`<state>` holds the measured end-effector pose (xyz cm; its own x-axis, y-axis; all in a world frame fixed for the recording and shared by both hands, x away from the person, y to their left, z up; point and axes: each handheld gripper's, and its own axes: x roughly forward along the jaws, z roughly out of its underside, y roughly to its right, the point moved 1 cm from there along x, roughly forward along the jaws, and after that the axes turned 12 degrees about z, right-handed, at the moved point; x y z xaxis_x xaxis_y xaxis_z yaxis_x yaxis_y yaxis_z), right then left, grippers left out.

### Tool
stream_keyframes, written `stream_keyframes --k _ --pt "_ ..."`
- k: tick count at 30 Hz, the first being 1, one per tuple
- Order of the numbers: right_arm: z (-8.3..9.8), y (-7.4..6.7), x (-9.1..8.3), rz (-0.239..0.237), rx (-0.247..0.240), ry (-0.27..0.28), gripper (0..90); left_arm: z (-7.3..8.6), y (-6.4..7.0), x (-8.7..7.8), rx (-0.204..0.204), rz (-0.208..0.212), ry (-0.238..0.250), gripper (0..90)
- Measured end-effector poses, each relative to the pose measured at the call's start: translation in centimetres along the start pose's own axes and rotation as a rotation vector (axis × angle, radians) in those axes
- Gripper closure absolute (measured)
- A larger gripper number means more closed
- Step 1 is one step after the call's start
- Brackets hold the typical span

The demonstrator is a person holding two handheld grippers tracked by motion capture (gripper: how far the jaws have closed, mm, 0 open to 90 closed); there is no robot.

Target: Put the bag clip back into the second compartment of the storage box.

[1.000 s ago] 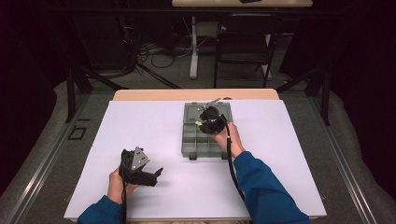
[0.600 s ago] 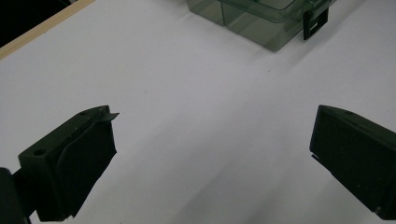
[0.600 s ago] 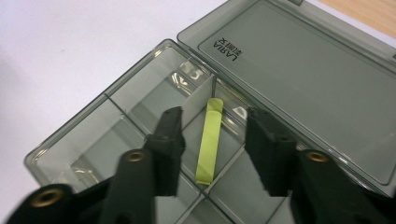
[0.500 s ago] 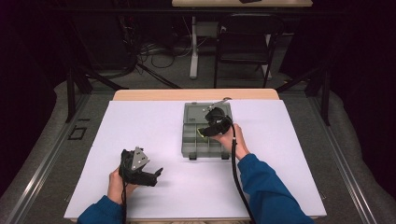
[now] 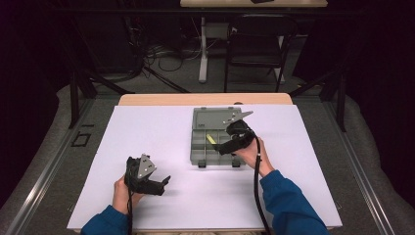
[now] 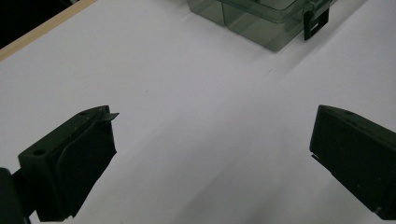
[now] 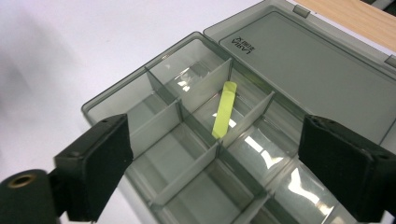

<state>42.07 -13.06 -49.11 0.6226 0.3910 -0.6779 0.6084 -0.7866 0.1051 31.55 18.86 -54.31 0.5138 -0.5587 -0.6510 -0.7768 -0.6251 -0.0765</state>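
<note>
right gripper (image 7: 215,154) fingers just opened over box (image 5: 198,117) (strip (image 7: 223,109) free).

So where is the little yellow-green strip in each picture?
High view: the yellow-green strip lies in the grey compartment box, just left of the right hand-held gripper.
Right gripper view: it sits mid-picture, leaning over a divider between two compartments.
Left gripper view: I can't find it; the box's corner is at the top.
Shared landmark: the grey box on the white table cover.
</note>
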Motion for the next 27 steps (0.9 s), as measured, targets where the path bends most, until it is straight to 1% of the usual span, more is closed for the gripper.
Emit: stream_keyframes --k 1,3,5,7,8,9,13,14,15,16,17,19,20,25,27 --pt "0.0 0.0 0.0 0.0 0.0 0.0 6.3 0.0 0.0 0.0 0.0 0.0 -0.001 0.0" --pt "0.7 0.0 -0.9 -0.004 -0.002 0.006 3.8 0.0 0.0 0.0 0.001 0.0 0.0 0.0" --pt "0.9 0.1 -1.2 -0.001 -0.002 0.013 2.9 0.0 0.0 0.0 0.003 0.0 -0.002 0.0" --pt "1.6 0.2 -1.9 -0.004 0.005 0.032 0.0 0.0 0.1 0.0 0.005 0.0 -0.004 0.0" --pt "1.6 0.2 -1.9 -0.004 0.005 0.032 0.0 0.0 0.1 0.0 0.005 -0.001 -0.004 0.0" --pt "2.0 0.4 -2.5 -0.005 0.007 0.043 0.0 0.0 0.1 0.0 0.006 -0.001 -0.004 0.0" --pt "3.0 0.5 -3.6 -0.003 0.007 0.082 0.0 0.0 0.0 0.0 0.003 0.002 0.0 0.0" --pt "3.0 0.5 -3.6 -0.003 0.007 0.082 0.0 0.0 0.0 0.0 0.001 0.002 0.001 0.0" --pt "3.3 0.6 -3.9 -0.002 0.008 0.086 0.0 0.0 0.0 0.0 0.001 0.003 0.0 0.0" --pt "4.0 0.7 -4.4 0.0 0.016 0.099 0.0 0.0 0.0 0.1 0.0 0.004 0.001 0.0" --pt "4.0 0.7 -4.4 0.0 0.016 0.099 0.0 0.0 0.0 0.1 0.001 0.006 0.0 0.0" --pt "5.1 0.9 -4.9 0.01 0.017 0.102 0.0 0.0 0.0 0.1 0.003 0.007 0.001 0.0" --pt "5.1 0.9 -4.9 0.01 0.017 0.102 0.0 0.0 0.0 0.1 0.003 0.009 0.002 0.0" --pt "6.8 1.1 -5.6 0.023 0.03 0.112 0.0 0.0 0.1 0.2 0.006 0.016 0.001 0.0" --pt "7.5 1.1 -5.9 0.026 0.02 0.116 0.0 0.0 0.0 0.2 0.004 0.017 0.002 0.0"
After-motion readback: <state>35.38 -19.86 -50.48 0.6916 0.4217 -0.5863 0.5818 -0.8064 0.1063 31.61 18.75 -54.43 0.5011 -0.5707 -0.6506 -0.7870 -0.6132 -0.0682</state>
